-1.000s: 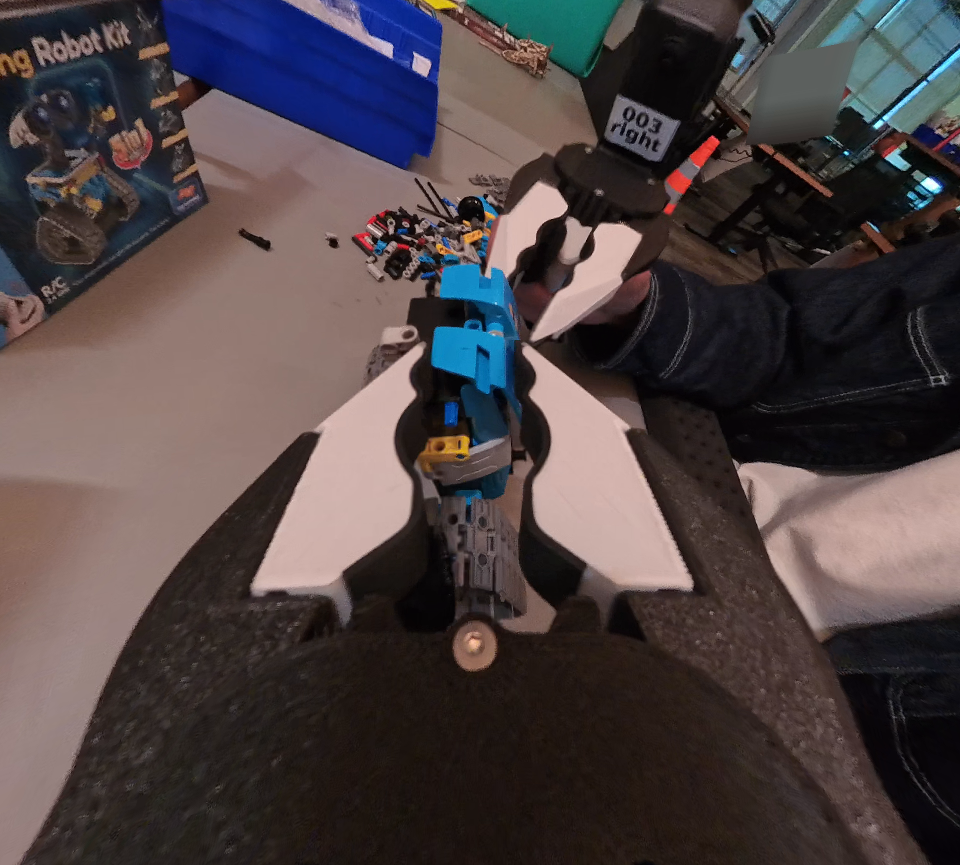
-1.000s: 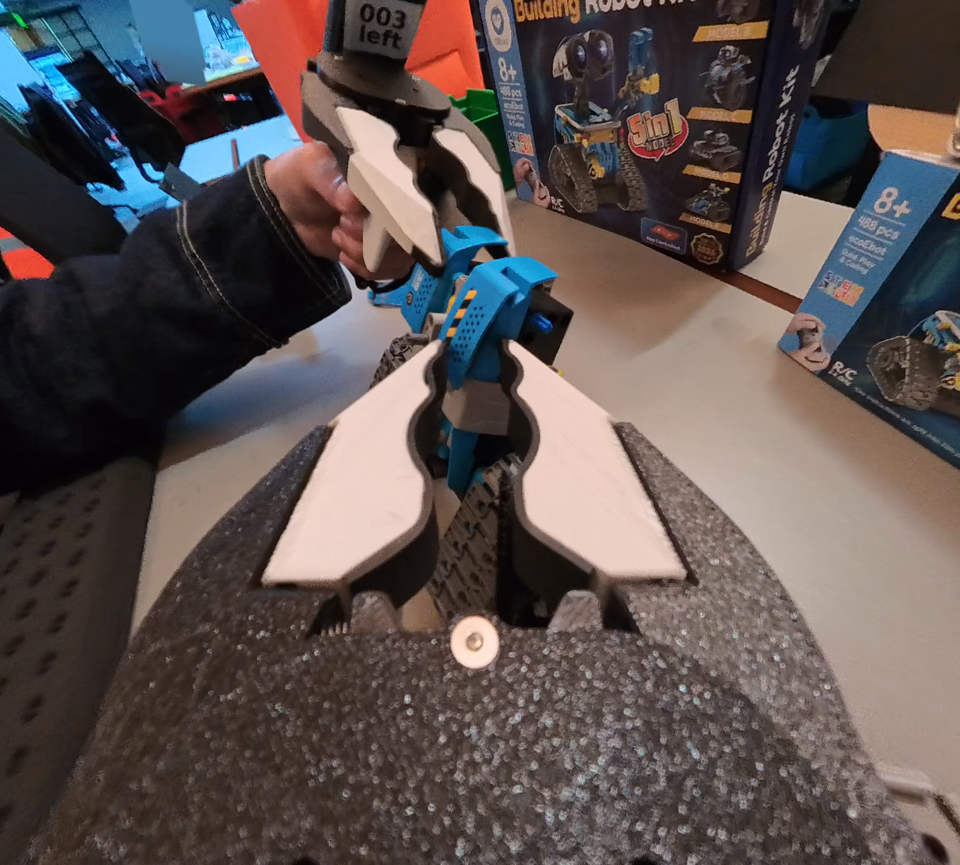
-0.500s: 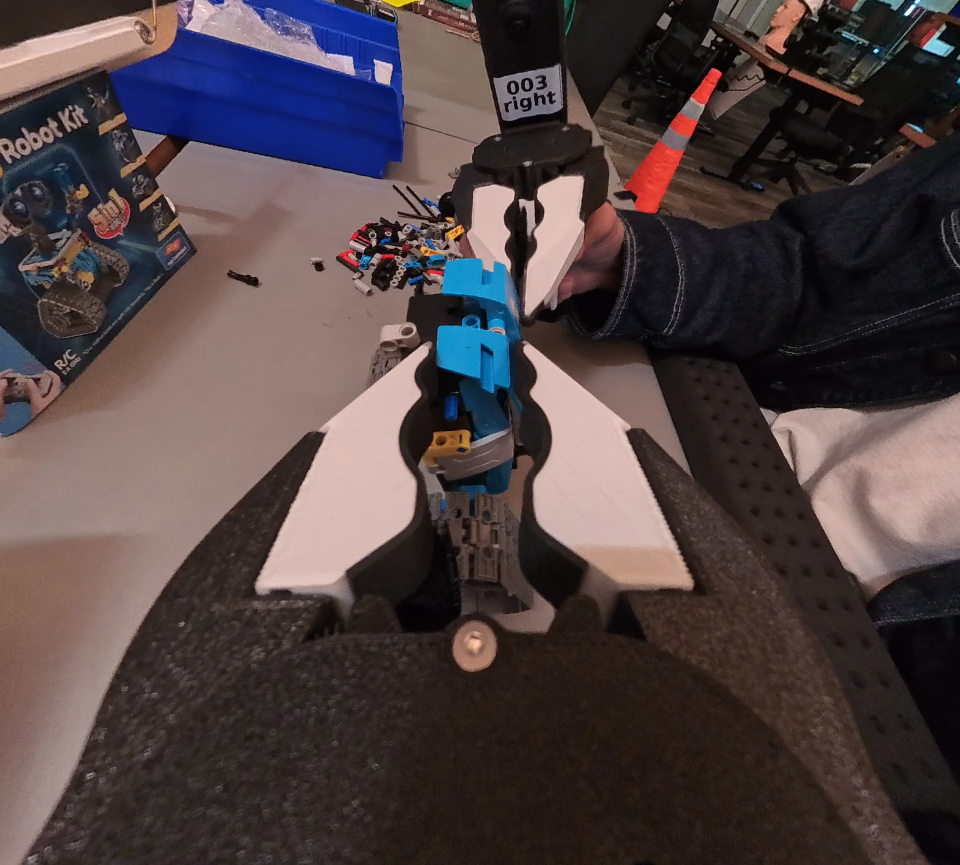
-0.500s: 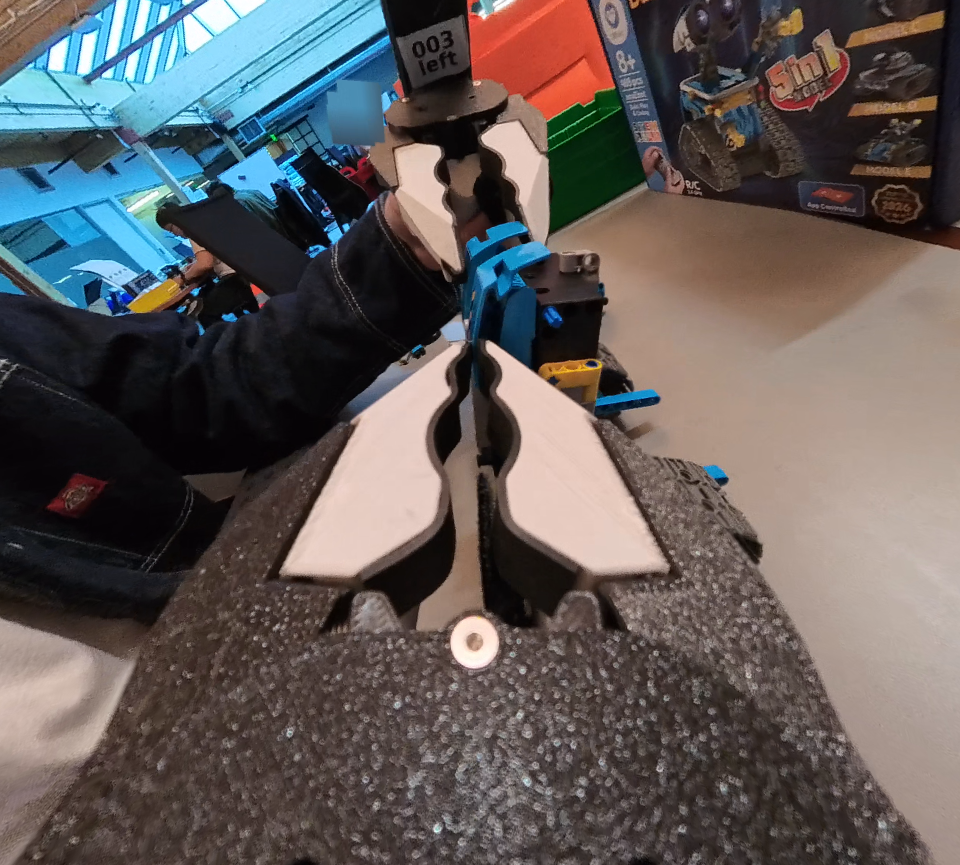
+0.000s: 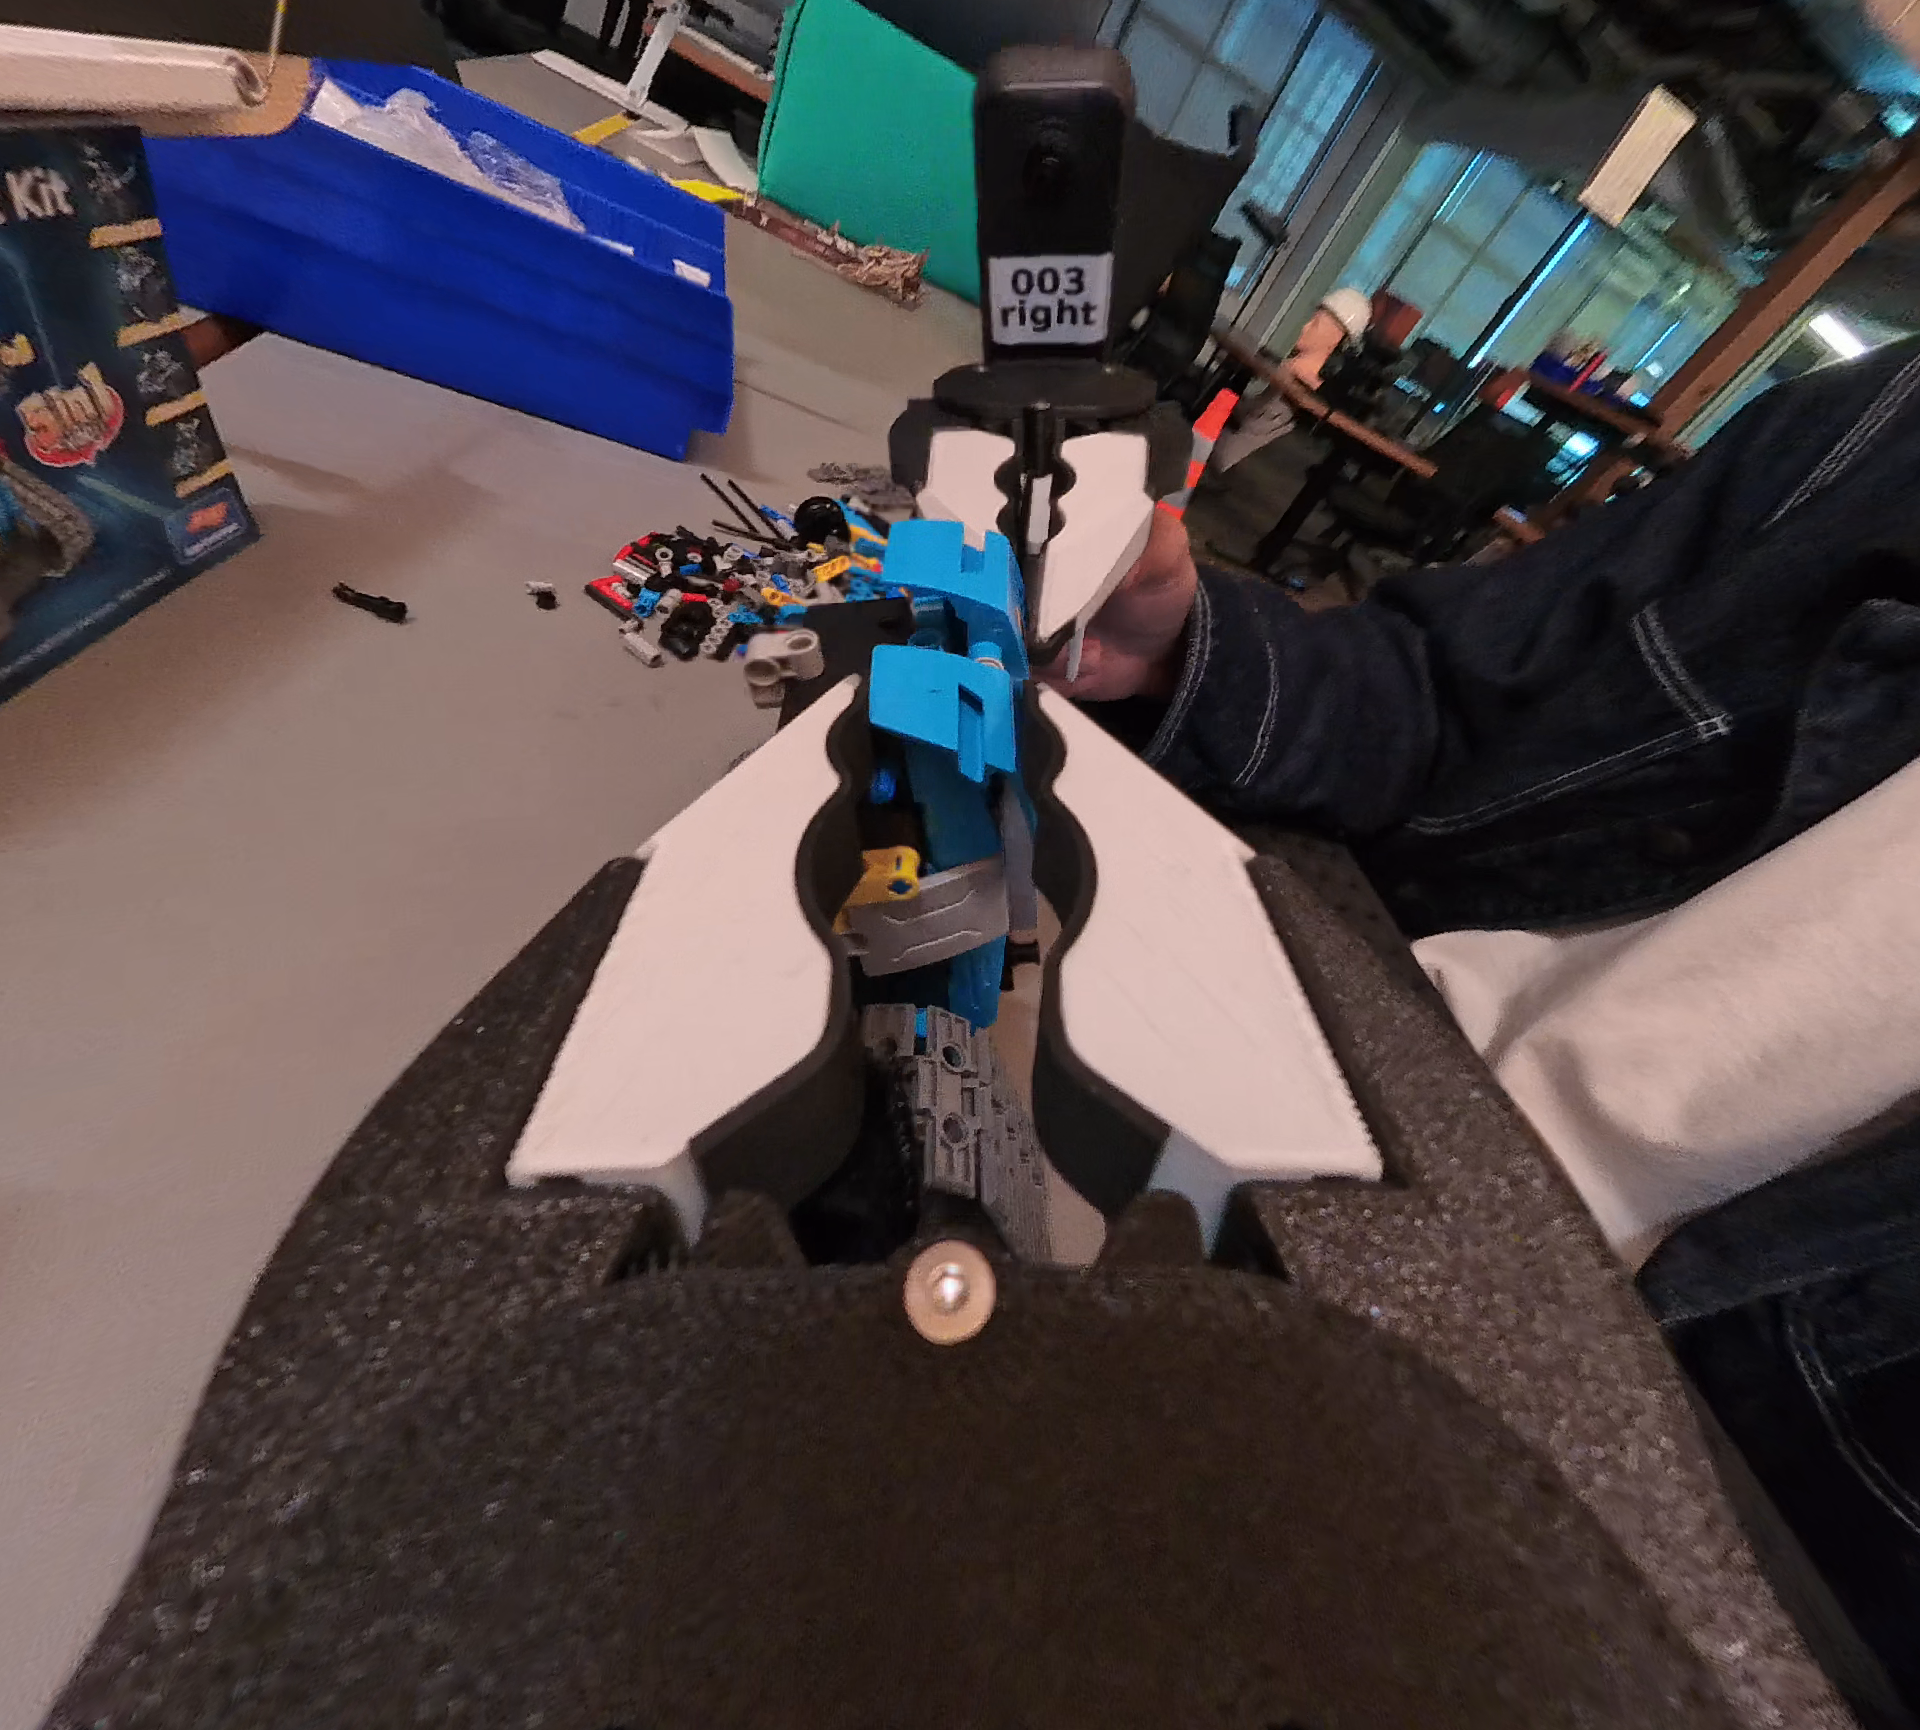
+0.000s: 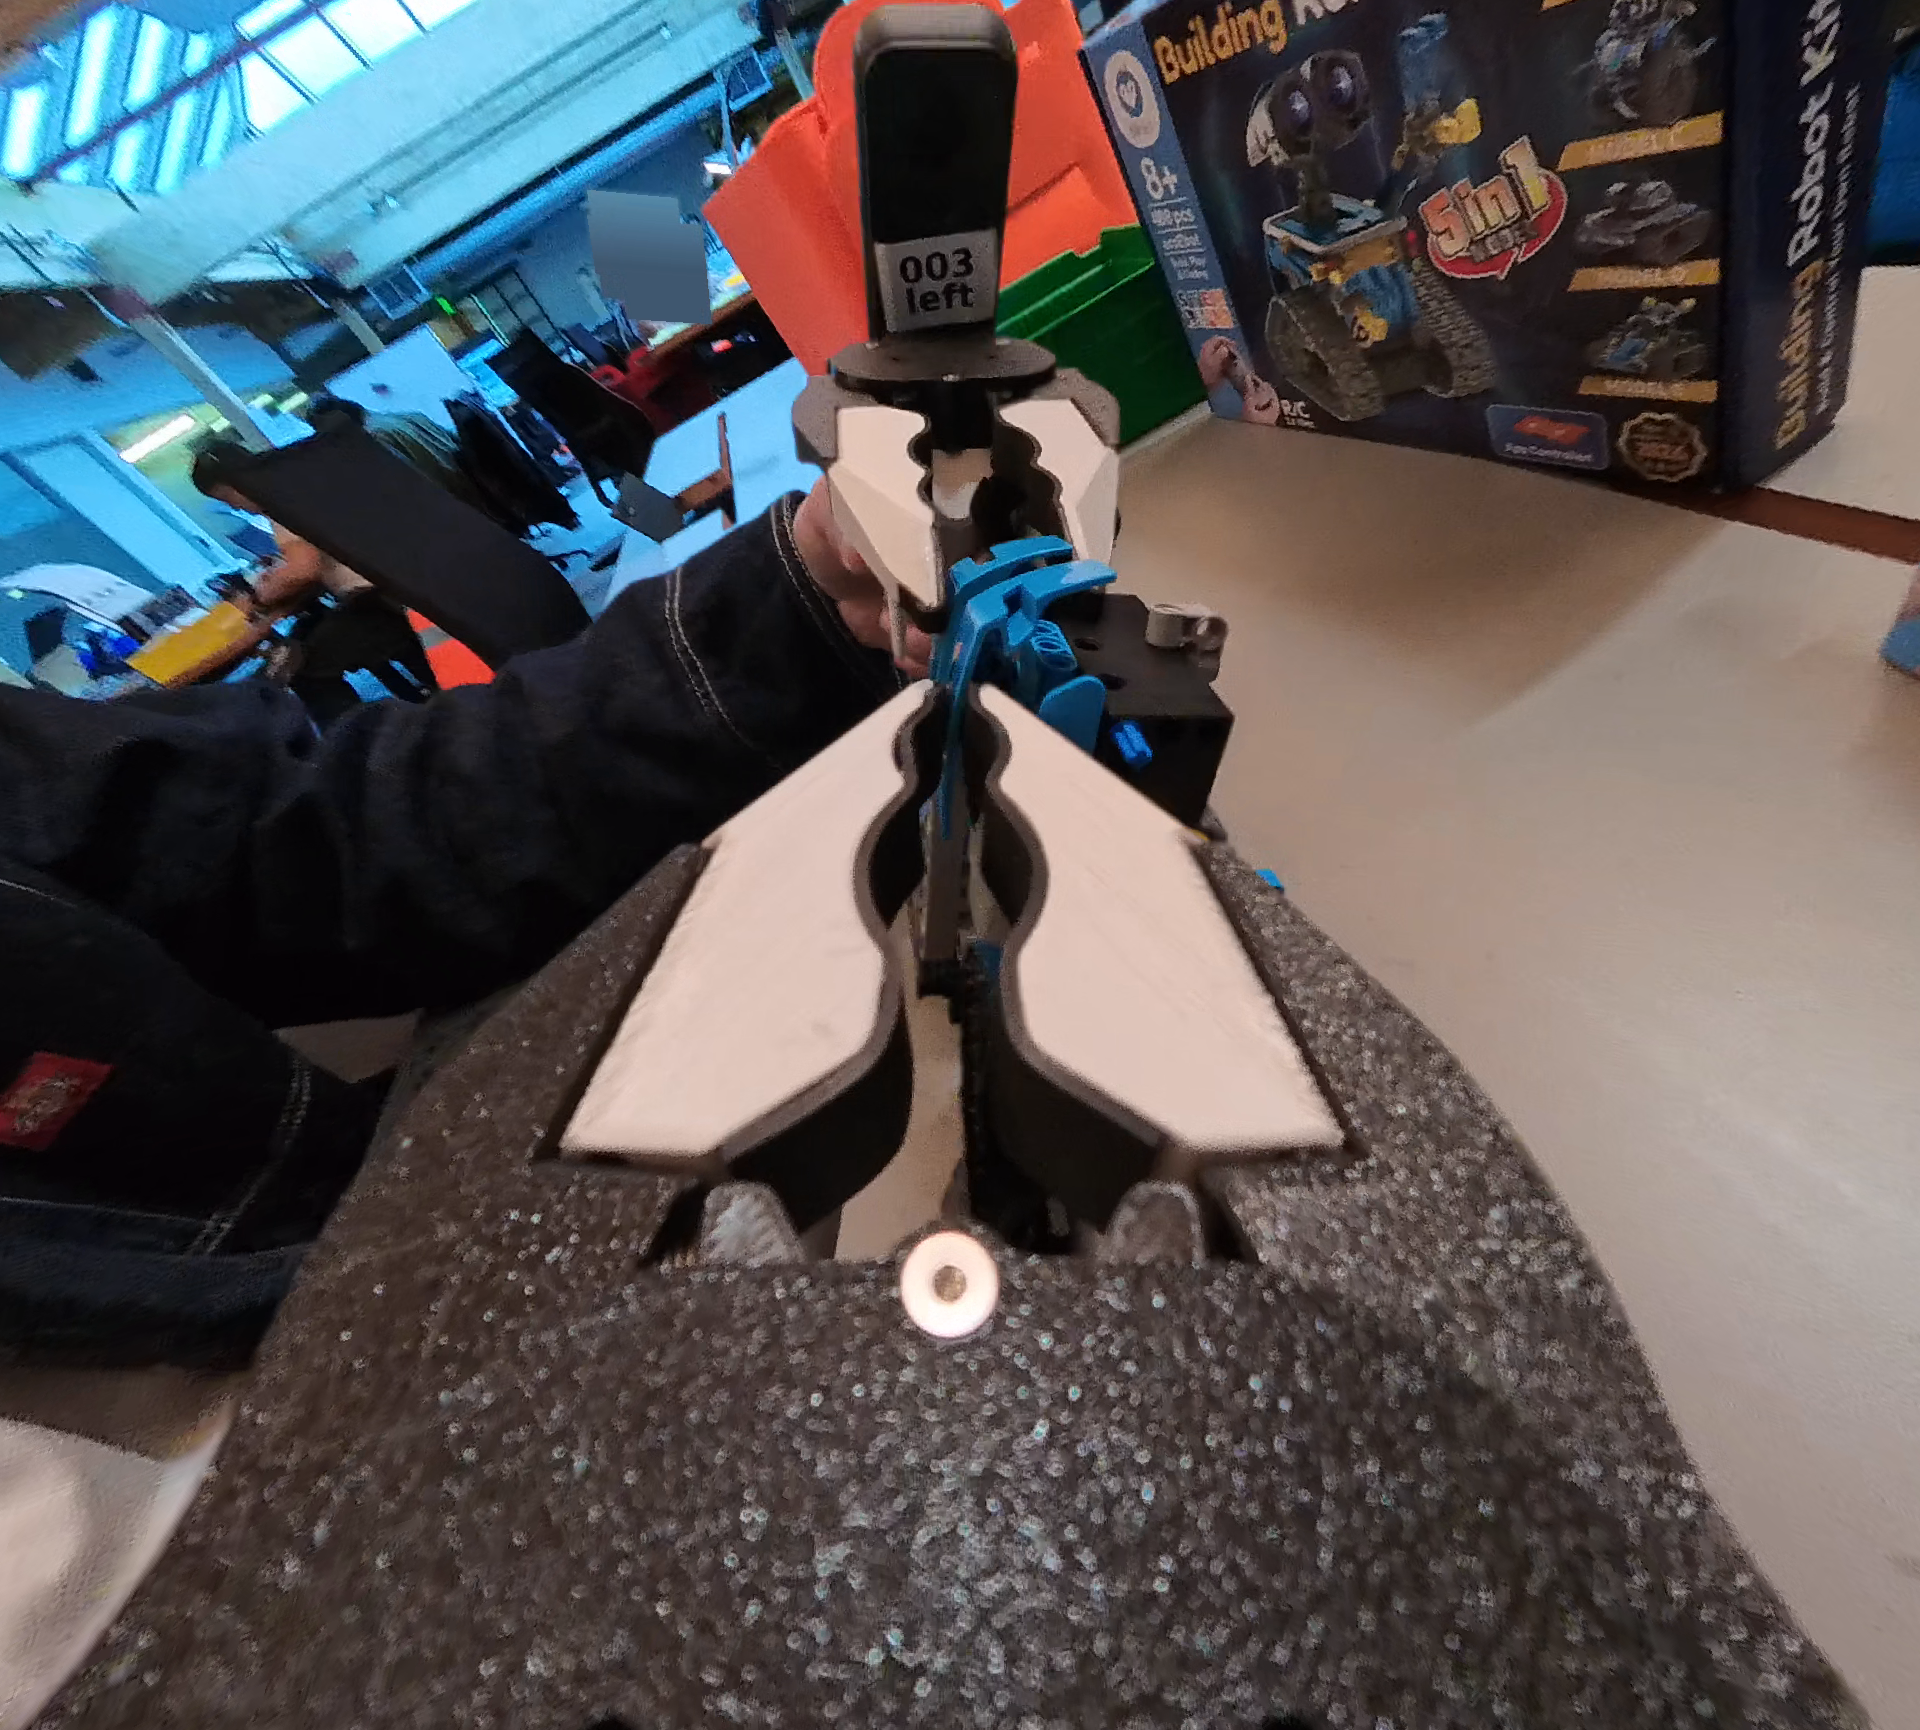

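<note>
A blue brick-built robot model with a grey track and a black block sits between both grippers above the grey table. My left gripper is shut on the model's body, one finger on each side. It also shows in the right wrist view, facing me. My right gripper is shut on a thin blue panel at the model's side. It also shows in the left wrist view, at the model's far end. A hand in a dark denim sleeve holds each gripper.
A pile of loose small pieces lies beyond the model, with a stray black piece to its left. A blue bin stands behind. A kit box stands at the back right, with a green bin beside it. Less than 4 cm separates the two grippers' tips.
My right gripper has left the model's wide body and closed on its thin blue panel. Both grippers have turned to face each other squarely. The left gripper keeps its hold.
</note>
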`<state>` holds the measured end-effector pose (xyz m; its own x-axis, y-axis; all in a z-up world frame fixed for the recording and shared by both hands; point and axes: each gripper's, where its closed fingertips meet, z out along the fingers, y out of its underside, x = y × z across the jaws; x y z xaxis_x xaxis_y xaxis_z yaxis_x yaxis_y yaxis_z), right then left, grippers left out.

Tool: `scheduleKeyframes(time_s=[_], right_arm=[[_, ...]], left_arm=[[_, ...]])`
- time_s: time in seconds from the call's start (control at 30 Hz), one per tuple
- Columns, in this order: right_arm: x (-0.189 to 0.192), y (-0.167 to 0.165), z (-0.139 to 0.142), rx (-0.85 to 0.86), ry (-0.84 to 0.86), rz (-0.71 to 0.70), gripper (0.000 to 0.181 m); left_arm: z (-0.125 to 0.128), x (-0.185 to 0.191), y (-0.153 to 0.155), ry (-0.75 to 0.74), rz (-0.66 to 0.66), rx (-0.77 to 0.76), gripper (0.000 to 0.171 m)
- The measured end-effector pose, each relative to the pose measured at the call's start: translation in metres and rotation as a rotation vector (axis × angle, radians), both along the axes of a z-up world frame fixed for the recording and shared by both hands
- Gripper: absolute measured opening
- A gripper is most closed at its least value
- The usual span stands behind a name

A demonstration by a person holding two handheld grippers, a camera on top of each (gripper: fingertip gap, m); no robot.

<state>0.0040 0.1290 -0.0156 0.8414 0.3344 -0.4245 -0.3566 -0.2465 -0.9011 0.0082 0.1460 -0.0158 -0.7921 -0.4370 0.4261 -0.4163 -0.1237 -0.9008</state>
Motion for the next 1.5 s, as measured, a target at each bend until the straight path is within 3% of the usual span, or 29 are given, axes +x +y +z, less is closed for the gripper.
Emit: scheduleKeyframes(time_s=[0.27,0.43,0.57,0.67,0.8,0.9,1.03,1.17,1.3,1.4,1.5], right_arm=[[0.001,-0.009,-0.005,-0.017,0.238,0.125,0.0],[0.0,-0.011,-0.005,-0.03,0.212,0.117,0.0],[-0.005,-0.002,-0.004,-0.01,-0.059,0.003,0.004],[-0.025,0.001,-0.008,-0.038,-0.269,0.01,0.007],[-0.044,-0.003,-0.009,-0.049,-0.361,0.079,0.022],[-0.032,-0.019,-0.009,-0.058,-0.363,0.098,0.011],[-0.014,-0.03,-0.009,-0.043,-0.433,0.001,0.009],[-0.014,-0.043,-0.01,-0.011,-0.462,-0.057,0.017],[-0.008,-0.061,-0.007,-0.002,-0.311,-0.046,0.017],[-0.013,-0.061,-0.002,-0.009,-0.126,0.014,0.03],[-0.009,-0.067,-0.005,-0.042,-0.121,0.004,0.027]], left_arm=[[0.0,0.004,-0.003,0.014,0.036,0.121,0.03],[0.002,-0.001,-0.004,-0.001,0.041,0.19,0.035],[-0.001,-0.002,0.004,0.007,0.054,0.22,0.031],[-0.004,0.0,0.021,0.042,0.097,0.239,0.05],[-0.004,-0.003,0.029,0.045,0.12,0.255,0.047],[0.004,-0.007,0.03,0.055,0.16,0.269,0.046],[0.019,-0.006,0.016,0.037,0.364,0.311,0.074],[-0.01,-0.013,-0.024,-0.054,0.556,0.503,0.087],[-0.039,0.001,-0.052,-0.109,0.625,0.693,0.087],[-0.057,0.014,-0.068,-0.076,0.59,0.711,0.087],[-0.057,0.018,-0.061,-0.048,0.594,0.677,0.072]])
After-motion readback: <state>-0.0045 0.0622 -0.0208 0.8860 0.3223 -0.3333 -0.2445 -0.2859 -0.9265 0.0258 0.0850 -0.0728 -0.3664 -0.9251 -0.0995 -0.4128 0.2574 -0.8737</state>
